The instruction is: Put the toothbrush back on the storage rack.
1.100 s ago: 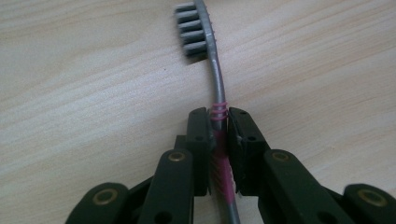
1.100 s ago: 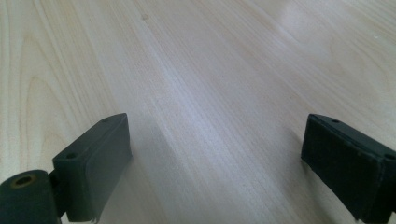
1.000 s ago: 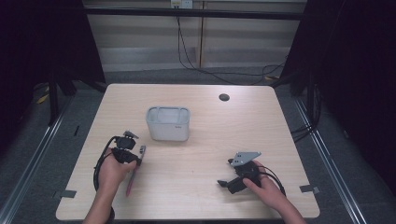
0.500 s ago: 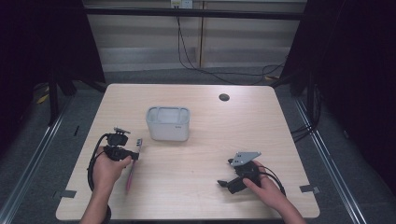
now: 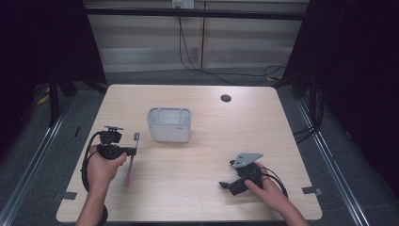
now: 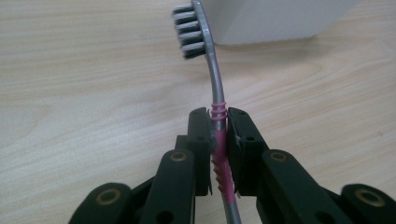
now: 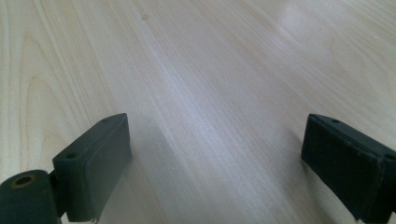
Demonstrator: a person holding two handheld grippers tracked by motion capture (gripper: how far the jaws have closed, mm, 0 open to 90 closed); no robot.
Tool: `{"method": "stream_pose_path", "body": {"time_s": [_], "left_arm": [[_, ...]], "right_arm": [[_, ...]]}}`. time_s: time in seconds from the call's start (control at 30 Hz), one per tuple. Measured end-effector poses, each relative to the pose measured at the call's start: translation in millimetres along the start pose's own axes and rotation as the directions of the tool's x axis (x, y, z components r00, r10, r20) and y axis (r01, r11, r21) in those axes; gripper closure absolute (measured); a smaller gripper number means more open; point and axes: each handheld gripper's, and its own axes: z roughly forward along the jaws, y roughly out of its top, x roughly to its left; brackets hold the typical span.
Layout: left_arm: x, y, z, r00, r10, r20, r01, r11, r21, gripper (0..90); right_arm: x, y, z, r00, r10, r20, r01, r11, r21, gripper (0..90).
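Clamping a toothbrush [image 6: 215, 100] by its pink ribbed neck, the left tongs [image 5: 133, 151] sit at the lower left of the high view, held in the person's left hand [image 5: 104, 165] just above the table [image 5: 207, 188]. In the left gripper view the two black jaws press on either side of the pink grip, while the grey neck curves up to the bristled head at the upper middle of the frame, the bristles facing left. In the high view the toothbrush [image 5: 131, 160] runs from its head near the tongs down toward the bottom edge, its pink handle slanting over the wood. A white rectangular container [image 5: 169, 125] stands near the centre of that view, up and to the right of the brush head and apart from it. The right tongs [image 7: 219, 182] gape wide over bare wood, gripping nothing, at the lower right of the high view [image 5: 226, 184]
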Motion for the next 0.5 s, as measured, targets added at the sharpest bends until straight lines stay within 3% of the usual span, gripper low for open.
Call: {"method": "stream_pose_path", "body": {"time_s": [0.3,0.5], "left_arm": [[1.1,4.5,-11.7,1.0,-0.006,-0.001,0.006,0.9966,-0.082,80.3],[1.4,7.3,-18.8,0.9999,-0.008,-0.008,0.007,0.989,-0.148,80.4]], "right_arm": [[-0.1,0.0,0.1,1.0,-0.002,0.0,0.002,1.0,-0.001,7.7],[0.0,0.0,0.0,1.0,0.0,0.0,0.0,1.0,0.0,7.7]]}}
